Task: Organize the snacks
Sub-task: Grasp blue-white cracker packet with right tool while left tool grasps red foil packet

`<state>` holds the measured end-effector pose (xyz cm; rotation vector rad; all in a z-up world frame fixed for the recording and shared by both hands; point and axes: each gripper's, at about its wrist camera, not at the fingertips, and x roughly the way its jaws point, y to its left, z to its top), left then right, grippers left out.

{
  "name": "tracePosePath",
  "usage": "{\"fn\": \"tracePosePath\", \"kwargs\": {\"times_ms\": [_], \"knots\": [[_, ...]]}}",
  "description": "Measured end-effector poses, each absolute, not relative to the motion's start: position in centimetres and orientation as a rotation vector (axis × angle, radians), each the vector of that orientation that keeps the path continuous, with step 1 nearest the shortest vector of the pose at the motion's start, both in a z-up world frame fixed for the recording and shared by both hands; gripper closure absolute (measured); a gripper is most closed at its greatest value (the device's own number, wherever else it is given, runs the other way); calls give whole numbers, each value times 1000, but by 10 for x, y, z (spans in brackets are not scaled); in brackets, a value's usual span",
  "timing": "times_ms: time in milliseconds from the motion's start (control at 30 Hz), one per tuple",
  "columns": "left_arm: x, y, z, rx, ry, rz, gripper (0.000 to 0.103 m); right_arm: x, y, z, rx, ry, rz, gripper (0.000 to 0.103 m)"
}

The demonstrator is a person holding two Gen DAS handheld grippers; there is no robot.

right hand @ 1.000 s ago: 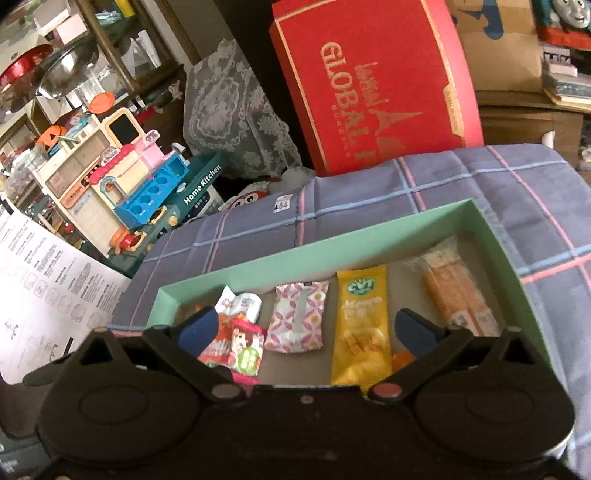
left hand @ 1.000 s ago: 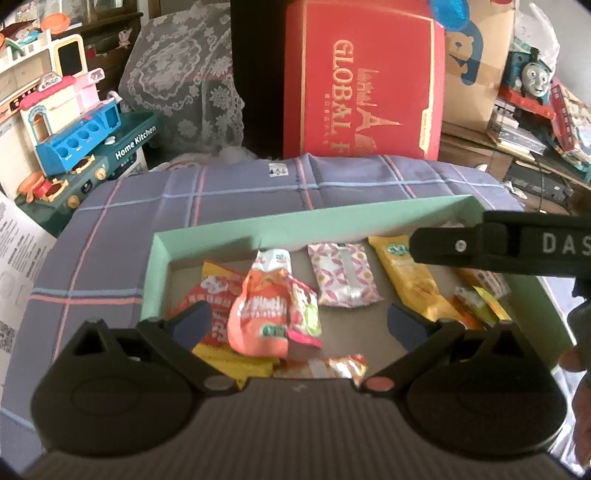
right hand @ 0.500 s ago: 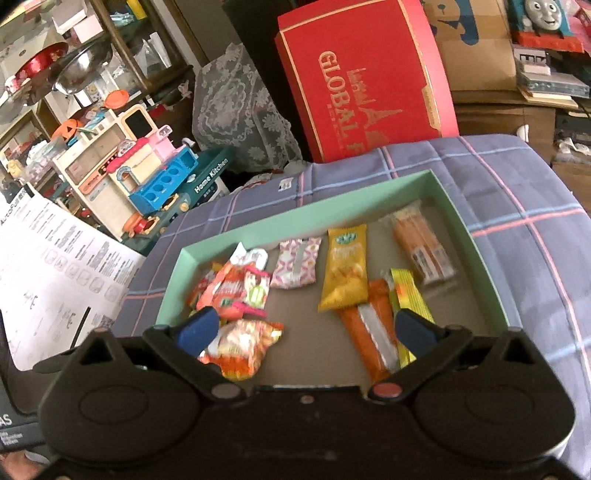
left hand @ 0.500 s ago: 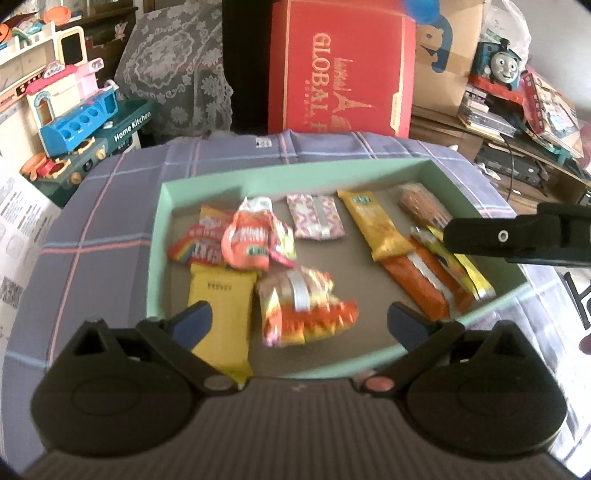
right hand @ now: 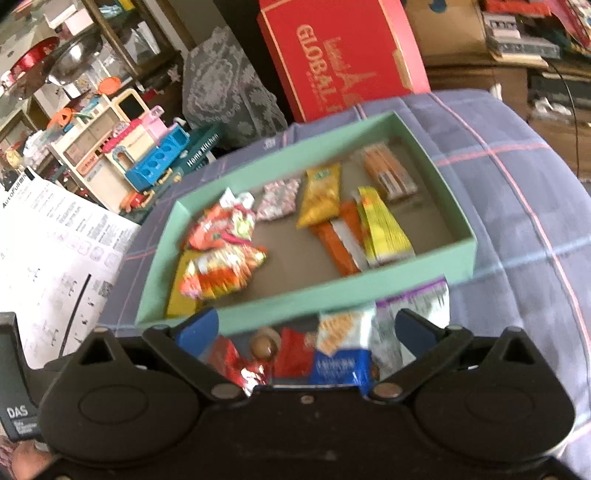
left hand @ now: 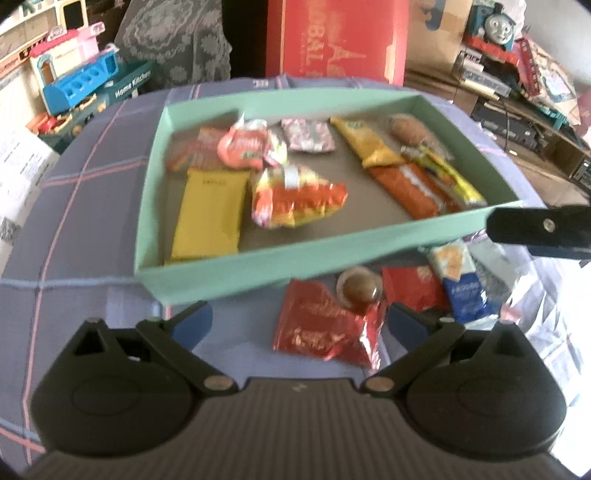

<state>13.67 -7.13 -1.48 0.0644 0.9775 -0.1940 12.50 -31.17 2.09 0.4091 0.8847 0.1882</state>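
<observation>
A green box [left hand: 236, 269] [right hand: 295, 314] on the plaid cloth holds several snack packs, among them a yellow pack [left hand: 208, 212] and an orange-yellow bag [left hand: 295, 201] [right hand: 221, 271]. In front of the box lie loose snacks: a red foil bag [left hand: 325, 328] [right hand: 229, 360], a round brown candy [left hand: 360, 290], a blue-and-orange cracker pack [left hand: 461, 288] [right hand: 341, 349] and a silver pack [right hand: 410, 306]. My left gripper [left hand: 299, 321] is open and empty above the red bag. My right gripper [right hand: 306, 328] is open and empty above the loose snacks.
A red "GLOBAL" box [left hand: 332, 37] [right hand: 340, 62] stands behind the table. A toy kitchen set [right hand: 140, 155] and printed sheets [right hand: 48, 251] are at the left. Clutter and a toy train [left hand: 495, 22] are at the right. The right gripper's arm [left hand: 543, 229] shows in the left wrist view.
Both grippers have pulled back and up from inside the box. The box's near wall and the loose snacks in front of it have come into view.
</observation>
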Motion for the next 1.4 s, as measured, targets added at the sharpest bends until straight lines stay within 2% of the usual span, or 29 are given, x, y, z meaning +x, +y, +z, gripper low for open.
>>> {"fn": "tracePosePath", "kwargs": {"times_ms": [233, 567, 733, 800, 967, 1200, 1400], "knots": [[140, -70, -28, 64, 1002, -158, 0, 109, -314, 4, 423, 888, 160, 0], [151, -89, -49, 121, 1009, -137, 0, 108, -306, -6, 399, 889, 131, 28], [152, -79, -54, 103, 1018, -142, 0, 115, -295, -12, 345, 904, 131, 30], [150, -72, -53, 106, 1016, -142, 0, 120, -290, -16, 323, 910, 128, 34], [143, -49, -52, 103, 1017, -130, 0, 127, -278, -29, 261, 923, 122, 58], [127, -25, -51, 88, 1002, -140, 0, 127, -267, -33, 251, 915, 148, 61], [109, -33, -46, 187, 959, -292, 0, 125, -272, -40, 288, 937, 143, 60]]}}
